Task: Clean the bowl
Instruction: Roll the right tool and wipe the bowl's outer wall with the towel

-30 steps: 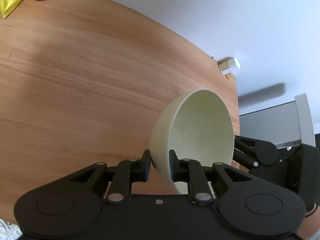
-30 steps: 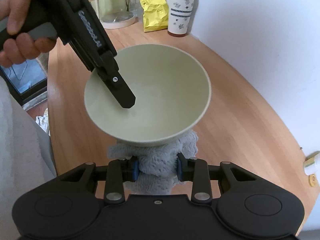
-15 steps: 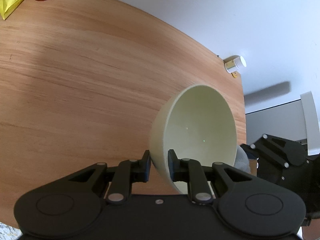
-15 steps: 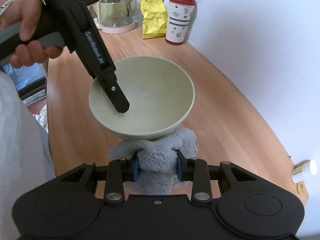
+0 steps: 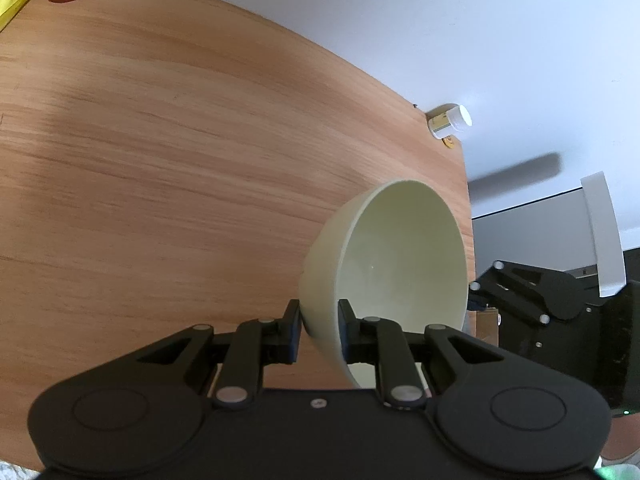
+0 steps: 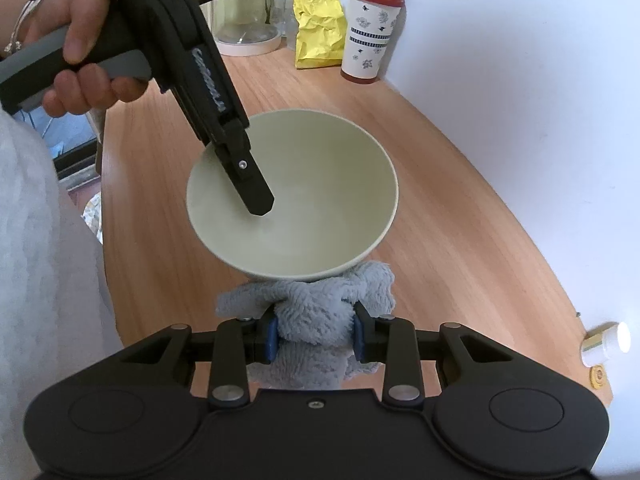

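A hand [image 6: 76,52] at far left holds the left gripper [image 5: 319,322], its fingers [image 6: 256,196] nearly closed on the wall of a pale bowl [image 6: 304,188], one inside, one outside. The bowl is lifted above the wooden table [image 6: 460,208], tilted, with nothing visible inside. Just beneath its near edge, touching it, a grey cloth [image 6: 316,320] is bunched between the partly closed fingers of the right gripper [image 6: 315,335]. At the table's back stand a clear jar [image 6: 248,12], a yellow bag [image 6: 318,24] and a lidded cup [image 6: 372,32]. A small bottle [image 6: 606,342] lies far right.
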